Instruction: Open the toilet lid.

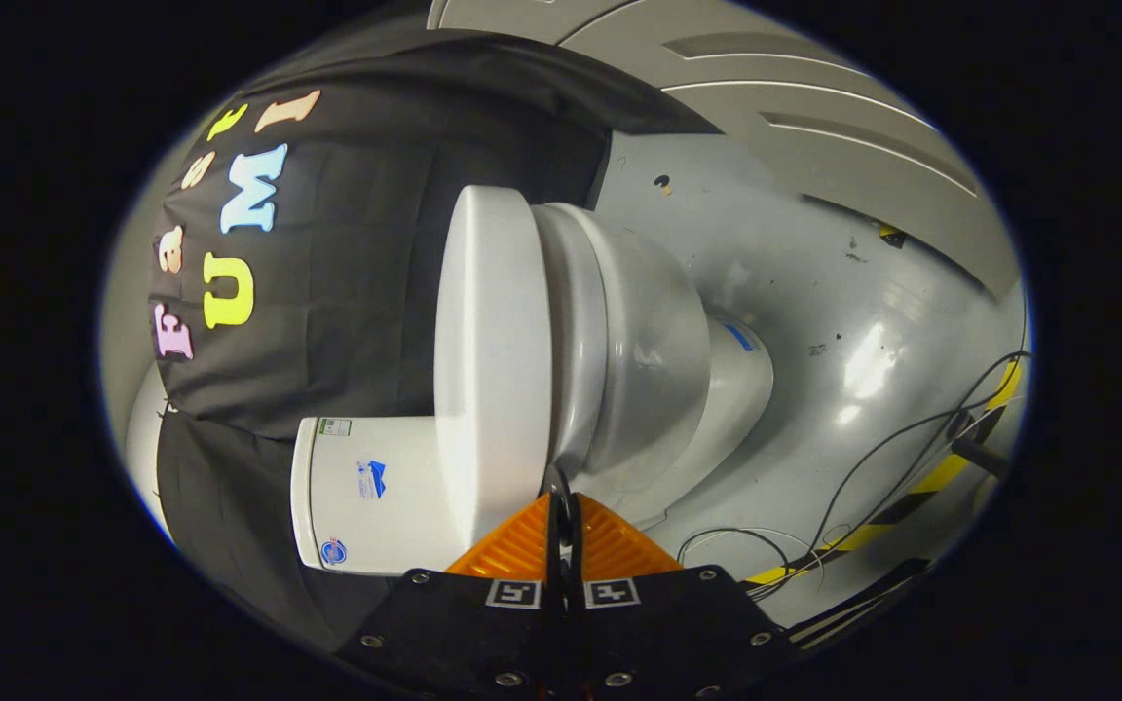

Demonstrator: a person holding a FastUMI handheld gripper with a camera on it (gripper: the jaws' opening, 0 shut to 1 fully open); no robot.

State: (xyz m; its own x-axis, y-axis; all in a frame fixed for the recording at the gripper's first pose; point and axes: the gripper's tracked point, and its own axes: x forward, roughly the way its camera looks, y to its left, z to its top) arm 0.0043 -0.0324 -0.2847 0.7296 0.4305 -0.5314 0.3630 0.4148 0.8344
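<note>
In the gripper view the camera is rolled on its side, so the toilet (610, 360) appears lying sideways: its bowl toward the right, the tank (366, 492) to the near left, just left of the fingers. The toilet lid (493, 360) is down on the bowl, seen edge-on as a thick white slab whose long axis runs from near the fingers away into the far part of the scene. The gripper (561, 501) has its fingers brought together with nothing between them, their tips just short of the lid's near edge, at the seam where lid meets bowl. I judge the coming move turns on slipping the tips under that edge and levering the lid toward the tank. The tank carries small stickers and a blue logo, too small to read. Cables (873, 467) and striped tape (921, 487) lie on the grey floor (795, 282) beyond.
</note>
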